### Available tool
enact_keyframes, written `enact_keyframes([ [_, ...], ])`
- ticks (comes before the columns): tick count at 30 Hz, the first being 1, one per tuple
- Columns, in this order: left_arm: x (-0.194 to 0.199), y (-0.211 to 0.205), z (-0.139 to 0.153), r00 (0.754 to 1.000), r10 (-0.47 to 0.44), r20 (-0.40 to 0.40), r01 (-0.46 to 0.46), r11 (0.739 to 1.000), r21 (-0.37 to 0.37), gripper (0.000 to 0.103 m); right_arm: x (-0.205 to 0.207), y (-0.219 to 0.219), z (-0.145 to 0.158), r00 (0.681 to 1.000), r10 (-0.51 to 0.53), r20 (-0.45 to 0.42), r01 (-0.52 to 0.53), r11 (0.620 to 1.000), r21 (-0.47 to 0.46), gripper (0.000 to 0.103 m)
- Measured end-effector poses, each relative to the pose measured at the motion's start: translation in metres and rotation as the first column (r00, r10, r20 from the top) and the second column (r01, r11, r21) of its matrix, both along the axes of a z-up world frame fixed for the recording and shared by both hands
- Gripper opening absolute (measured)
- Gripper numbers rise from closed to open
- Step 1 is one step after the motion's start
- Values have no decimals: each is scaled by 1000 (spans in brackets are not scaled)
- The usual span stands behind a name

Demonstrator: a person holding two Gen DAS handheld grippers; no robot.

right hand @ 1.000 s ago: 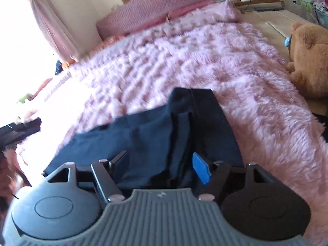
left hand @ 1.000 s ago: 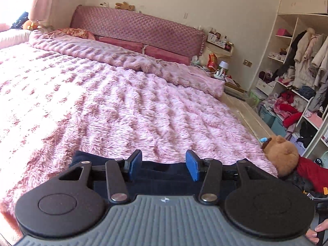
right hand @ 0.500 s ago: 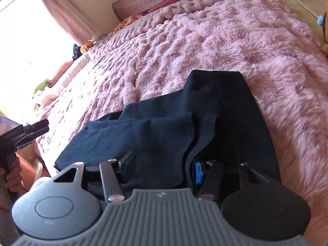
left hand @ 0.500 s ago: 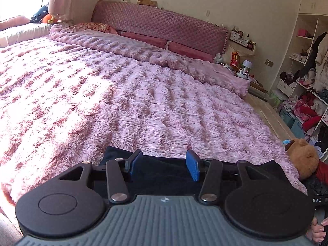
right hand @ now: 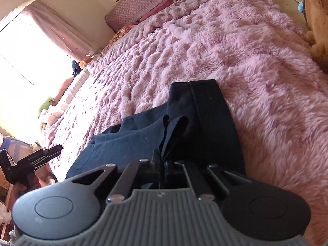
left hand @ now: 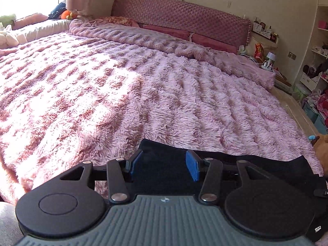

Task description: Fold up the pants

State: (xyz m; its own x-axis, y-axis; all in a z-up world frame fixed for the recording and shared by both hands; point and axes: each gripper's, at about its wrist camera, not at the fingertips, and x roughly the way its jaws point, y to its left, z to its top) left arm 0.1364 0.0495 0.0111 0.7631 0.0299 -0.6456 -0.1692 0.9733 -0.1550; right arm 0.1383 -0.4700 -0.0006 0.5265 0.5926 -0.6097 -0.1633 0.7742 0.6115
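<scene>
Right hand-held gripper [right hand: 163,162]: I read the jaws as closed on a raised pleat of the dark navy pants [right hand: 143,143], which lie at the near edge of the bed on a fluffy pink blanket [right hand: 235,51]. Left hand-held gripper [left hand: 164,163]: jaws spread wide, holding nothing, poised above the pants [left hand: 164,155]. Nearby I note a brown teddy bear [right hand: 315,20] beside the bed, a quilted headboard [left hand: 180,14] and cluttered shelves [left hand: 315,65] by the far wall.

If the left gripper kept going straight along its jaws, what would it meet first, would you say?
Probably the dark pants lying just ahead of the open left gripper, then the pink blanket; depth is unclear.
</scene>
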Motion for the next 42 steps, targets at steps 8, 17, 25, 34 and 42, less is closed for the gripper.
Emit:
enact_keyframes([
  [8, 6, 38, -15, 994, 64, -87, -67, 997, -36, 55, 16, -2, 29, 999, 36, -26, -40, 985, -170, 0],
  [17, 17, 81, -65, 985, -27, -170, -26, 953, -303, 68, 4, 19, 41, 986, -168, 12, 155, 874, -460, 56],
  [25, 34, 91, -101, 952, -188, -242, 39, 858, -512, 87, -59, 98, 85, 923, -147, 357, 318, 813, -487, 62],
  [34, 35, 94, -115, 949, -205, -241, 61, 866, -497, 74, -54, 288, 31, 955, 178, 237, -167, 984, -67, 0],
  [42, 33, 118, -124, 954, -192, -229, 11, 788, -615, 69, -55, 388, -33, 952, 248, 179, -218, 961, -169, 0],
])
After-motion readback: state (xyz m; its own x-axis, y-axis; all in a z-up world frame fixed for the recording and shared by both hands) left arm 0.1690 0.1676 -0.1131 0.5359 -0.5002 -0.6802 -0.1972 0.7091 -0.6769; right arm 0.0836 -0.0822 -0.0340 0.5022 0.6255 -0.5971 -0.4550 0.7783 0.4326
